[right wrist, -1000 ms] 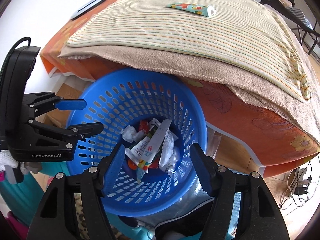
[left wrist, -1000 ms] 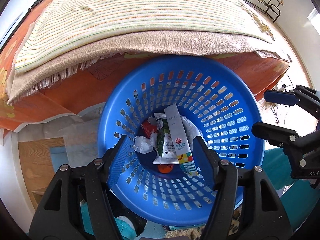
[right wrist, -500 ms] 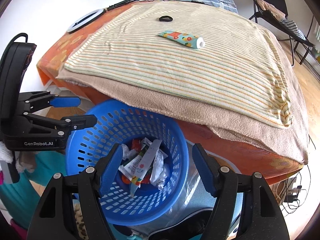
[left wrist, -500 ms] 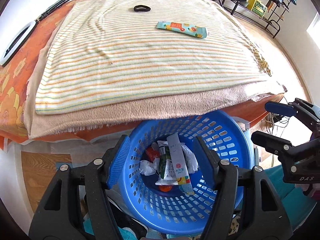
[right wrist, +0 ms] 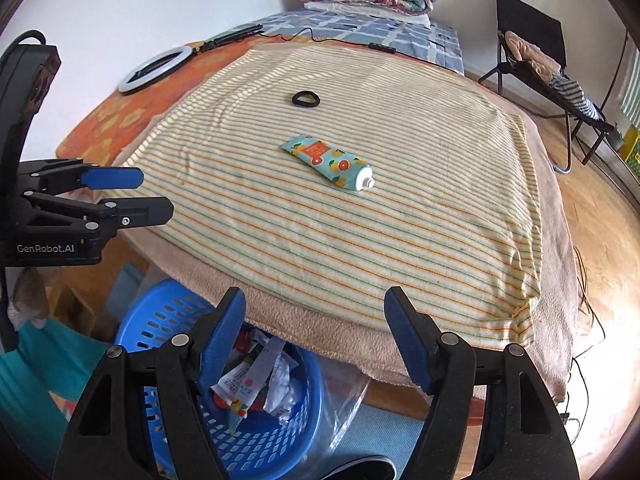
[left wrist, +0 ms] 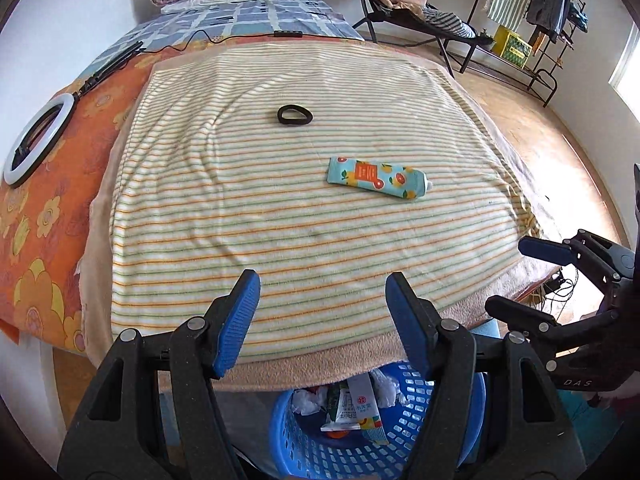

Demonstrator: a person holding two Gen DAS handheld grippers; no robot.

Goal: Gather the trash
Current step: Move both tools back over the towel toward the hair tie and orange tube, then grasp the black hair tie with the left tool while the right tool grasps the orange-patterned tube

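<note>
On the striped cream terry blanket (left wrist: pixel 280 208) lies a teal fruit-printed squeeze tube (left wrist: pixel 376 178), the next trash for the blue perforated plastic basket (right wrist: pixel 248 452); the left gripper (left wrist: pixel 320 308) and right gripper (right wrist: pixel 316 328) gape empty, so one must reach and pinch it.

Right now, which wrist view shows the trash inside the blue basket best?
The right wrist view: the blue basket sits beside the bed edge, wrappers mostly exposed. In the left wrist view, the beige blanket covers the basket's far half, and only some wrappers show.
</note>
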